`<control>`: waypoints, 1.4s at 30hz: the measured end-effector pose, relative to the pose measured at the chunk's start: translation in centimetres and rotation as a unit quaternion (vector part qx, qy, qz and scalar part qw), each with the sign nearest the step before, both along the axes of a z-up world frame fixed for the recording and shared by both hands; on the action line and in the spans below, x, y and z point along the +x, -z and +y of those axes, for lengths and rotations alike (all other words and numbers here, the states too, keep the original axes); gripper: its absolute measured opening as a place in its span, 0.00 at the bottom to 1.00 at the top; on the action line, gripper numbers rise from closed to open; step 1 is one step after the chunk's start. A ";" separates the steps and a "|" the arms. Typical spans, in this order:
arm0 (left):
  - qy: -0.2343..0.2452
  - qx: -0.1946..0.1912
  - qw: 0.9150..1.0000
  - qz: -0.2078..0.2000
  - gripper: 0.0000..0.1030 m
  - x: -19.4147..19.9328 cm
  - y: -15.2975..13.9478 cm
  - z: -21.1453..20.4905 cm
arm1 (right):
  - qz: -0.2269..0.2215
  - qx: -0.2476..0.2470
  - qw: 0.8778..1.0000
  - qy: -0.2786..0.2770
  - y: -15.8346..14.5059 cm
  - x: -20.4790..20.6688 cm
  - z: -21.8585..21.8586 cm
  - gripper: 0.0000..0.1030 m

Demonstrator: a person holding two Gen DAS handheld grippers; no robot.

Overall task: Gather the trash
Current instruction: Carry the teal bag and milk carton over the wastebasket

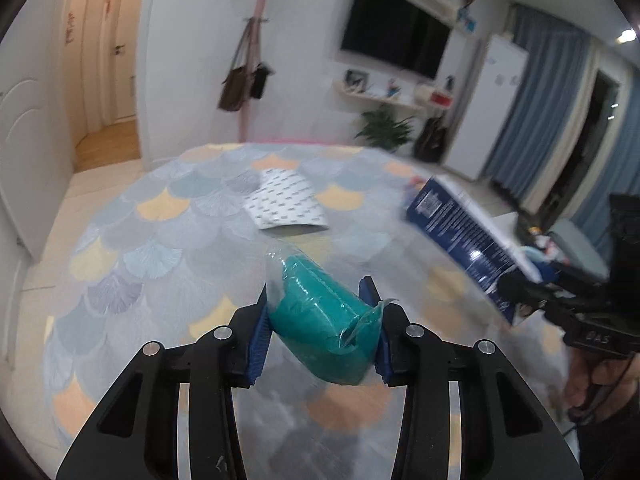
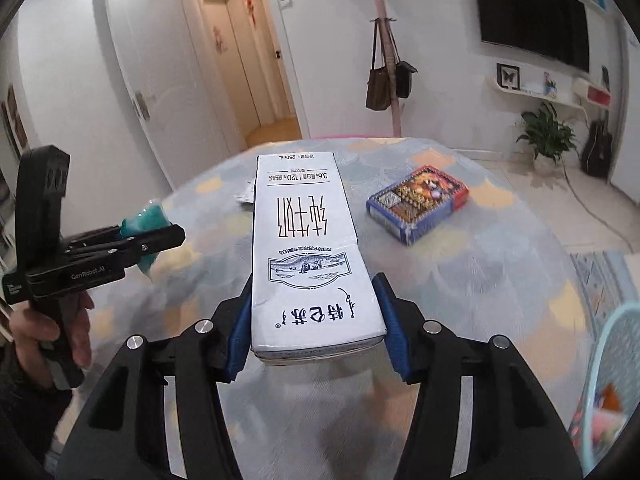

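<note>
The white milk carton (image 2: pixel 308 256) points its long axis straight away from the right claw (image 2: pixel 316 320), printed face up, its near end clamped between the blue pads above the rug (image 2: pixel 480 280). The teal bundle in clear plastic wrap (image 1: pixel 320 320) lies slantwise across the left claw (image 1: pixel 320 332), squeezed between its pads, one end poking up and away. Beyond the carton, on the rug, rest a colourful flat box (image 2: pixel 418 204) and a patterned white sheet (image 1: pixel 286 204).

Teal wrapped bundle (image 1: pixel 324 320); white carton (image 2: pixel 308 248), black print; pastel scale-pattern rug (image 1: pixel 160 240).
</note>
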State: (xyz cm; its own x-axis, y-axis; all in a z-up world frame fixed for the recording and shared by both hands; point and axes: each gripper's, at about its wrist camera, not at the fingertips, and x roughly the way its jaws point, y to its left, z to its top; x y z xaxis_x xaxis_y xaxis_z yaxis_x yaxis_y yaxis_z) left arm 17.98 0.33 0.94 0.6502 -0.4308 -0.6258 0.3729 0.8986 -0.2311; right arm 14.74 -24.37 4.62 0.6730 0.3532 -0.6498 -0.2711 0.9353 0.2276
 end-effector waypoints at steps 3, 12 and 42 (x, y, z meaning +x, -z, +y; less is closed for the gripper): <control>0.016 -0.019 0.999 -0.023 0.39 -2.3 -0.9 0.3 | -0.008 0.026 1.000 0.015 -0.4 -2.8 -0.9 0.50; -0.015 0.006 1.000 -0.019 0.39 -5.7 -1.3 0.1 | -0.049 0.011 0.997 0.054 -1.3 -8.7 -1.1 0.50; 0.087 0.038 0.993 -0.071 0.39 -9.6 -5.5 -13.0 | -0.080 0.049 0.976 0.196 -2.2 -14.5 -13.9 0.50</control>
